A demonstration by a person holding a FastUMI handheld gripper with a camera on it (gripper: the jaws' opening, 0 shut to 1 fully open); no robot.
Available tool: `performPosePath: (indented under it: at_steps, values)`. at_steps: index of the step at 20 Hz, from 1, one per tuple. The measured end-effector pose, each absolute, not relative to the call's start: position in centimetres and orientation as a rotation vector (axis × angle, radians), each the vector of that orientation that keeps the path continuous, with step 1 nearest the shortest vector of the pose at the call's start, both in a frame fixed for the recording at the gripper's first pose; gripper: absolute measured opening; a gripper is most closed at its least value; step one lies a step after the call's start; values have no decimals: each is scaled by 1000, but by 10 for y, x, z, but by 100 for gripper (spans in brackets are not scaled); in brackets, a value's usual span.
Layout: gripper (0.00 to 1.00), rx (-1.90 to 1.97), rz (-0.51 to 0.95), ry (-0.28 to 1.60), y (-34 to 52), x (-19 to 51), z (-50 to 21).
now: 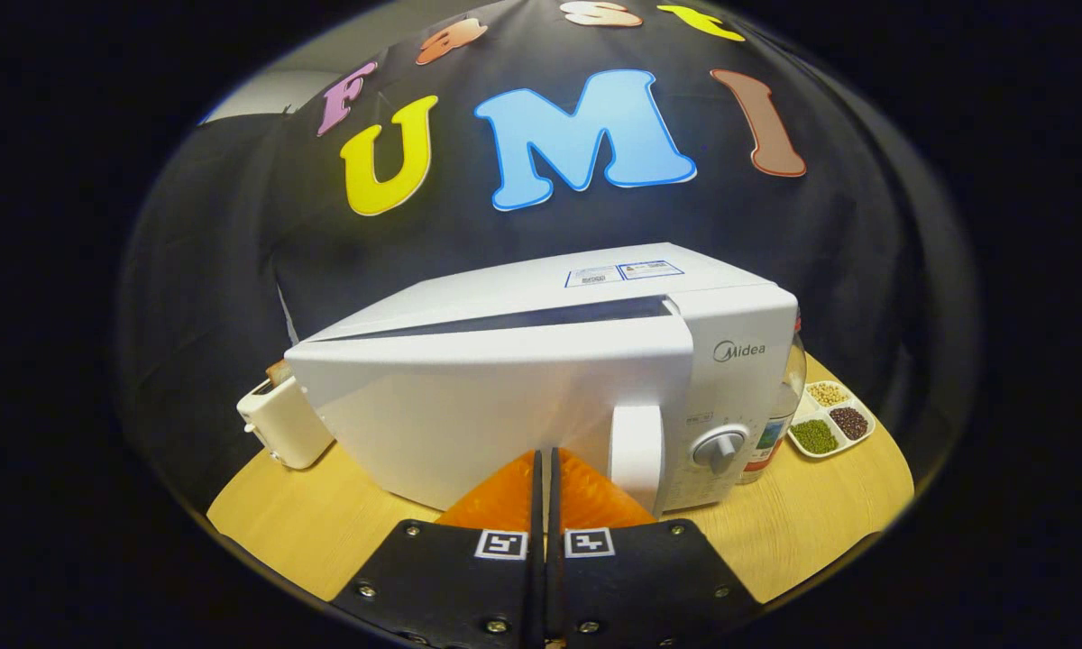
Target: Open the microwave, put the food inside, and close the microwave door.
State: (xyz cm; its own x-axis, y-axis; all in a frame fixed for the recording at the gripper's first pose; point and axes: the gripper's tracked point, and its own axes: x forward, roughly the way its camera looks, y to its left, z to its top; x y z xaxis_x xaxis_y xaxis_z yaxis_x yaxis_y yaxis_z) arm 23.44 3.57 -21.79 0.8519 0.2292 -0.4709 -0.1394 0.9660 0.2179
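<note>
Closing nearly to a slit, the tool (544,469) is holding nothing, its fingers pointing at the microwave (541,388) door's lower edge at twelve o'clock. Pushing that slightly ajar door (491,419) flat, near the handle (637,455) at one o'clock, is probably latching it best. No food is showing.
</note>
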Motion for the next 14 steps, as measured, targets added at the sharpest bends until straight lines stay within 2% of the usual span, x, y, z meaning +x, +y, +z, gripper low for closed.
performPosePath:
  at_steps: [14]
  values:
    - [1, 64, 137, 467, 24, 252, -219]
